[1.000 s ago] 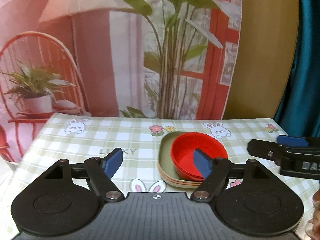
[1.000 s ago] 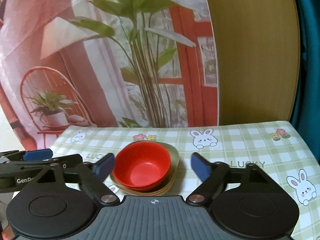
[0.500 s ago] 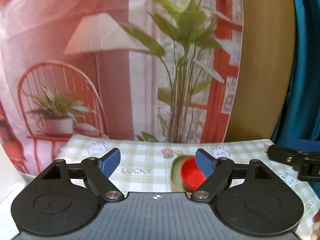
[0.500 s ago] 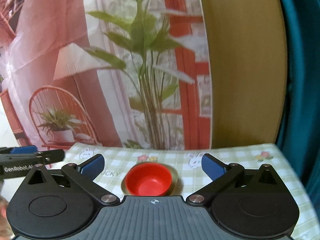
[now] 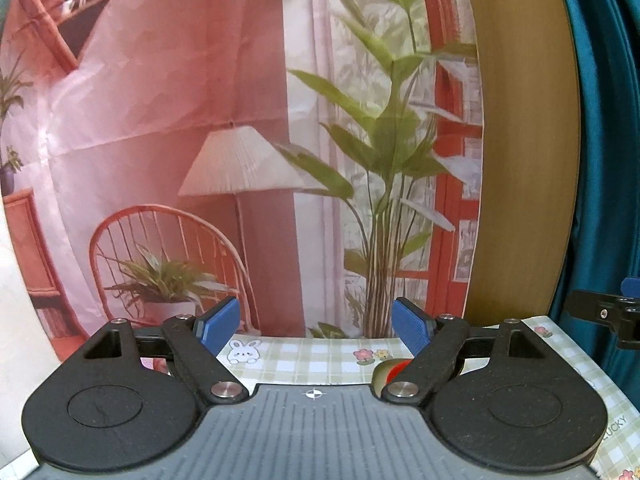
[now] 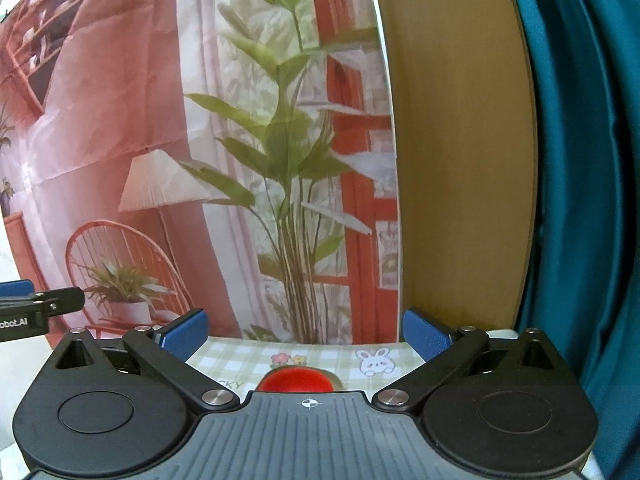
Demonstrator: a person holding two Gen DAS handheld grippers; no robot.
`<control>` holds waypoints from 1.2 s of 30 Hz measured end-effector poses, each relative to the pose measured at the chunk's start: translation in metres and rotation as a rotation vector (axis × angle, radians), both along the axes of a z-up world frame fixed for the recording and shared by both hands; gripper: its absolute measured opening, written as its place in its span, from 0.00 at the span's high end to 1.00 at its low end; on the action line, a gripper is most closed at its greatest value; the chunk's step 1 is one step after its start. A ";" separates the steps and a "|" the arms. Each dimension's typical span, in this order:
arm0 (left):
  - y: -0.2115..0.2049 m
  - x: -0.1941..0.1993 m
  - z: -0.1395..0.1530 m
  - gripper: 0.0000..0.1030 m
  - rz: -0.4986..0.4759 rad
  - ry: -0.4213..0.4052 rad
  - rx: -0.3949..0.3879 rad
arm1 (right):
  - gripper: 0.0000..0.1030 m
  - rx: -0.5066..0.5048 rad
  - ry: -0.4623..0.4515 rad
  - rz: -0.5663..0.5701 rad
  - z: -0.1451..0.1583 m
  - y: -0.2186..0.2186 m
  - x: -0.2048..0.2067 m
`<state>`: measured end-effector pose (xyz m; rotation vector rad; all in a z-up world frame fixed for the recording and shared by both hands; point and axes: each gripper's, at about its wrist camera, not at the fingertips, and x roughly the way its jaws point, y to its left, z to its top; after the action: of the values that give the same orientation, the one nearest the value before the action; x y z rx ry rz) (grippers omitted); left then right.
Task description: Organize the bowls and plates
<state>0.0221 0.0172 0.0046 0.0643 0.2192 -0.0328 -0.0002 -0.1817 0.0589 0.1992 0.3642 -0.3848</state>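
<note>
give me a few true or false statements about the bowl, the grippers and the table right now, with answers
1. The red bowl sits on the table with the checked cloth. True.
2. The left gripper is shut on the bowl. False: its fingers are wide apart with nothing between them.
3. The right gripper is open and empty. True.
4. The bowl is blue. False: it is red; only the finger pads are blue.
5. In the left wrist view the bowl shows in full. False: only a sliver shows beside the gripper's linkage, next to a beige plate rim.
</note>
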 end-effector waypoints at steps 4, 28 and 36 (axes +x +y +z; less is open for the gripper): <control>0.001 -0.014 0.004 0.17 0.028 -0.018 -0.001 | 0.00 -0.001 -0.007 0.000 0.005 0.006 -0.007; -0.001 -0.032 0.010 0.15 0.022 -0.034 -0.020 | 0.00 -0.014 -0.041 0.010 0.021 0.015 -0.024; -0.004 -0.038 0.011 0.15 0.011 -0.053 -0.016 | 0.00 -0.014 -0.042 0.009 0.022 0.015 -0.026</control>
<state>-0.0162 0.0129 0.0159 0.0478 0.1664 -0.0218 -0.0259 -0.1672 0.0814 0.1917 0.3208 -0.3732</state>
